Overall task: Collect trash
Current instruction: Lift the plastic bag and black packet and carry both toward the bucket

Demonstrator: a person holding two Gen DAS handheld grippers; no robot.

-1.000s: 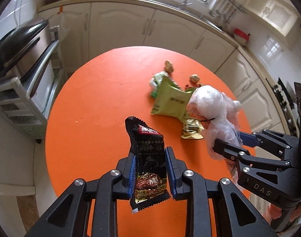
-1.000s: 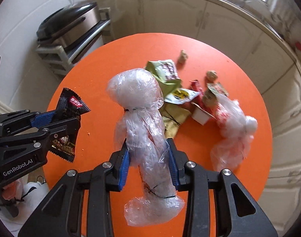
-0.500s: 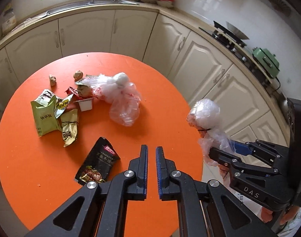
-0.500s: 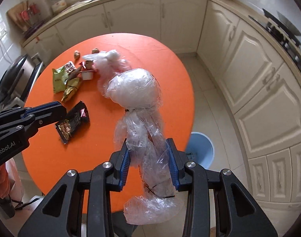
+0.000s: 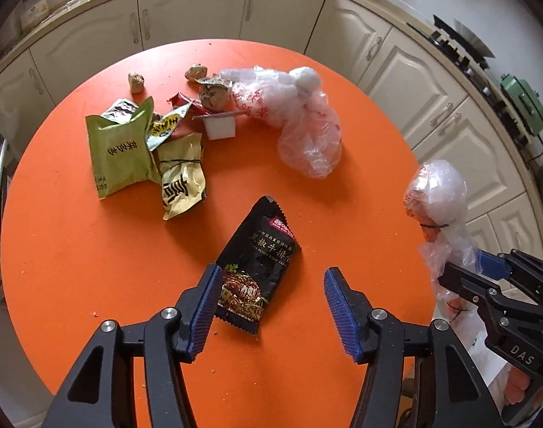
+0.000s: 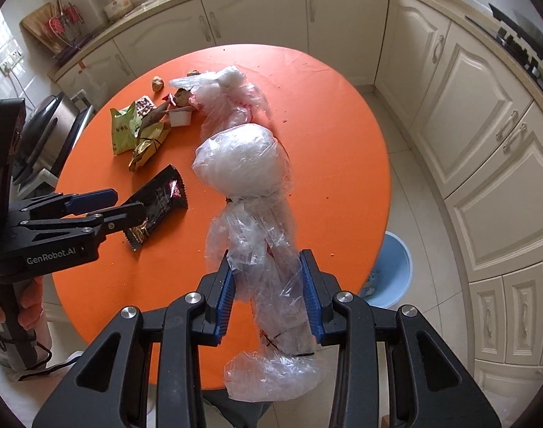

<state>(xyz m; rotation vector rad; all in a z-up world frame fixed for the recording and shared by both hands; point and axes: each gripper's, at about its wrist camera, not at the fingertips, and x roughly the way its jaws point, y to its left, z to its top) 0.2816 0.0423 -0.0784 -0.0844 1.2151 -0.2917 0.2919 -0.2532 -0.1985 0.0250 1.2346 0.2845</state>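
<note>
The right tongs [image 6: 267, 294] are clamped on a clear plastic bag [image 6: 251, 192], crinkled and see-through, knotted with a dark tie below a rounded, whitish bulge at its far end and tied again near the loose tail that hangs past the blue pads. The bag is held in the air above the near edge of the round orange desk [image 6: 335, 135]. The left tongs [image 5: 271, 306] are opening, their ribbed blue pads apart with nothing pressed between them; below them a black sauce packet [image 5: 259, 267] lies flat on the desk, glossy, with a serrated top edge, a red logo patch and a food photo at its lower end. Beyond the black packet sits a second clear bag [image 5: 300, 121] with red print, and to its left a cluster of green and yellow snack wrappers [image 5: 121, 146], a small white cup [image 5: 219, 126] and two brownish lumps. On the floor beside the desk stands a light blue bin [image 6: 392, 267].
</note>
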